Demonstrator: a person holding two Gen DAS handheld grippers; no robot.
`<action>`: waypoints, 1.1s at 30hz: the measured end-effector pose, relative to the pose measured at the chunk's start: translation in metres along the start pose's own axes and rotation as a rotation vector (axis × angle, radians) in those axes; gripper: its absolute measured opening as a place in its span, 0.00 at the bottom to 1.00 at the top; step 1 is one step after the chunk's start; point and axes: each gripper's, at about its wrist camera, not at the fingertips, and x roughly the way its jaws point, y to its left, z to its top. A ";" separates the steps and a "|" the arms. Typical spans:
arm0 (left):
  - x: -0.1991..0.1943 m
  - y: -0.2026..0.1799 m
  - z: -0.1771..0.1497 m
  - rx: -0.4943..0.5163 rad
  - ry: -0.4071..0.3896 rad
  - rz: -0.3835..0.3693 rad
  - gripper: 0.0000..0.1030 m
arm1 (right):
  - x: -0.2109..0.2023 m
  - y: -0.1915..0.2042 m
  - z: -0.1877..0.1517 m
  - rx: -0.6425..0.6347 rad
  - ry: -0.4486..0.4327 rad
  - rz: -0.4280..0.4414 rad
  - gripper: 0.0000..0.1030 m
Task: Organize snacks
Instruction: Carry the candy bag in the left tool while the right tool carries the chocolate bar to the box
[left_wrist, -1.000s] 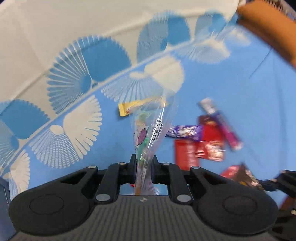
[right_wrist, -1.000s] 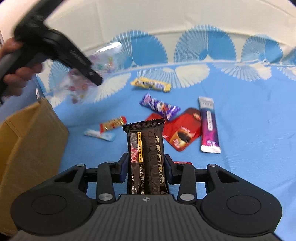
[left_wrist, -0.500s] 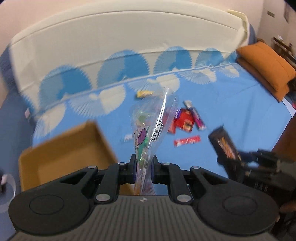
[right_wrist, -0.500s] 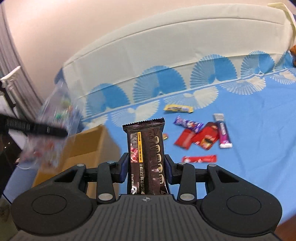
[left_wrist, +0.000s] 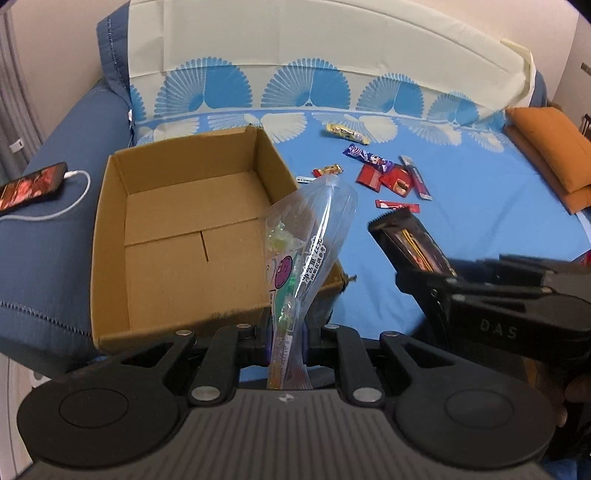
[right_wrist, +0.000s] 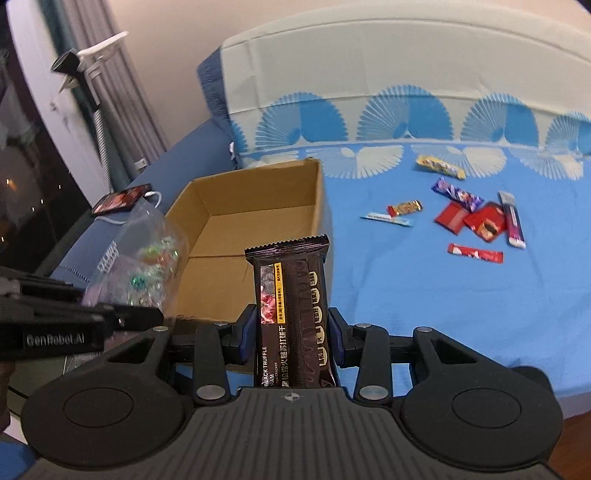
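My left gripper (left_wrist: 286, 332) is shut on a clear candy bag (left_wrist: 310, 236), held upright just before the near right corner of an open, empty cardboard box (left_wrist: 110, 236). My right gripper (right_wrist: 291, 332) is shut on a dark brown black-truffle cracker pack (right_wrist: 291, 302), held upright in front of the box (right_wrist: 317, 199). The right gripper also shows in the left wrist view (left_wrist: 436, 280), to the right of the box. The left gripper with the bag (right_wrist: 147, 254) shows at the left of the right wrist view. Several small snack packets (left_wrist: 384, 173) lie on the blue sheet.
A phone (left_wrist: 31, 186) on a white cable lies on the dark blue cushion left of the box. An orange pillow (left_wrist: 550, 147) sits at the far right. The cream headboard cover (left_wrist: 295, 40) runs along the back. A lamp stand (right_wrist: 92, 74) stands at left.
Both grippers have pulled back and up from the scattered snacks toward the box, each still holding its item. The box now fills the near view.
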 end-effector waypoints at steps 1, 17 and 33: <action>-0.004 0.002 -0.003 -0.004 -0.011 -0.003 0.15 | -0.002 0.006 0.000 -0.015 -0.001 -0.005 0.40; -0.027 0.035 -0.005 -0.075 -0.132 0.010 0.15 | -0.002 0.049 -0.003 -0.118 0.024 -0.072 0.40; -0.002 0.061 0.023 -0.114 -0.119 0.057 0.15 | 0.037 0.057 0.026 -0.142 0.026 -0.076 0.41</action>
